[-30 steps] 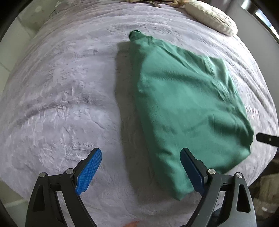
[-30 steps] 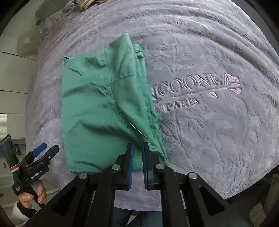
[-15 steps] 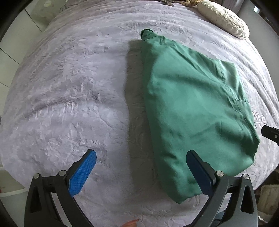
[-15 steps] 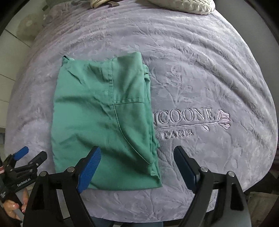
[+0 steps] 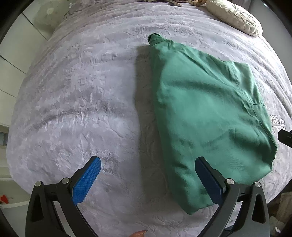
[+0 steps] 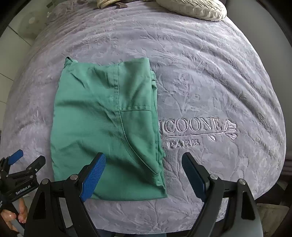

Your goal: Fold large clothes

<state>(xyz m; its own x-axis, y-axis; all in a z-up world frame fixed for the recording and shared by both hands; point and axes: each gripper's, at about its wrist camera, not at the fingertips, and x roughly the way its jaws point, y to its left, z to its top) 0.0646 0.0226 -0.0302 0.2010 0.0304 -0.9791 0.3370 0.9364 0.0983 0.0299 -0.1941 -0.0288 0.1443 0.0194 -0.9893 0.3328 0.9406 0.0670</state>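
A green garment (image 5: 206, 116) lies folded into a rough rectangle on the grey-lilac bedspread (image 5: 82, 102). In the right wrist view the green garment (image 6: 105, 127) shows a pocket seam and stacked layers along its right edge. My left gripper (image 5: 146, 176) is open and empty, held above the bed near the garment's near left corner. My right gripper (image 6: 144, 173) is open and empty, above the garment's near right corner. The left gripper (image 6: 20, 169) also shows at the lower left of the right wrist view.
A cream cushion (image 5: 235, 16) lies at the far end of the bed; it also shows in the right wrist view (image 6: 193, 7). Embroidered lettering (image 6: 195, 131) lies right of the garment. The bed's near edge (image 6: 182, 215) is just below my grippers.
My right gripper has opened from shut and let the garment's corner go. Both grippers have drawn back and up from the garment, which now lies flat.
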